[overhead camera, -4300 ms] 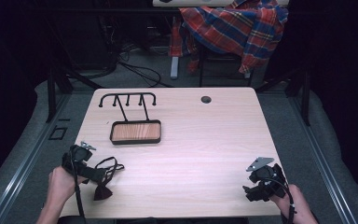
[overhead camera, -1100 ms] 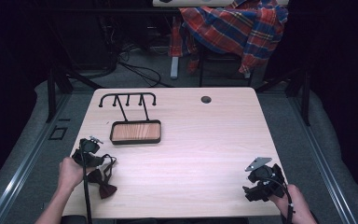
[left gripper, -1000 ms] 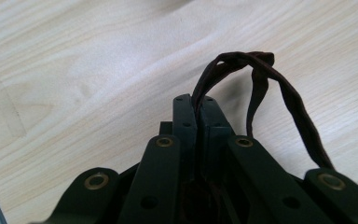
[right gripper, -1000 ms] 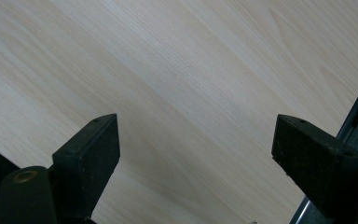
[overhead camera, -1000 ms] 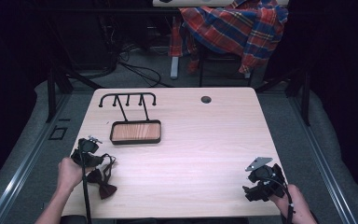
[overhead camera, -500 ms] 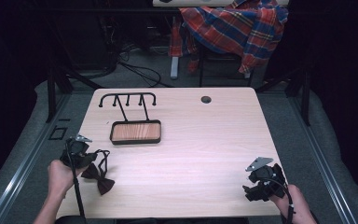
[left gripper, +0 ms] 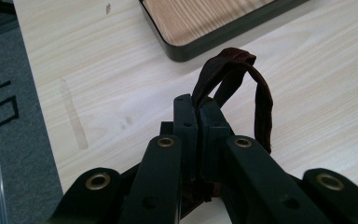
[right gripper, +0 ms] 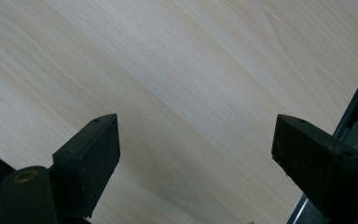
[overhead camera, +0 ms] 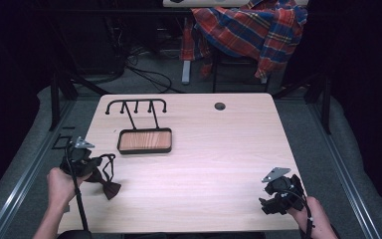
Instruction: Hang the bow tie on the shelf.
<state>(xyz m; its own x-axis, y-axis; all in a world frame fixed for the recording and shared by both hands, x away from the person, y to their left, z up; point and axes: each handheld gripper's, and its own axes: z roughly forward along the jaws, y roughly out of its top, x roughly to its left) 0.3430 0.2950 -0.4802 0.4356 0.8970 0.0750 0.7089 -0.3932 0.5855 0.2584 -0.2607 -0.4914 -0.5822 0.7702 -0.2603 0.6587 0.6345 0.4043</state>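
Bow tie [overhead camera: 110, 187] strap pinched in closed left hand-held gripper [left gripper: 198, 116], right hand-held gripper [right gripper: 196, 140] wide open, empty; thin strap may slip out, snag on tray [overhead camera: 144, 141].

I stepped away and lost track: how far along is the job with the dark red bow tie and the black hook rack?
Done: the left gripper is shut on the strap of the dark red bow tie, whose bow hangs at the wooden table's near left edge. In hand: just that hold. Left, probably: hanging it on the black hook rack with the wood-lined tray, whose hooks are bare. The right gripper is open, idle.
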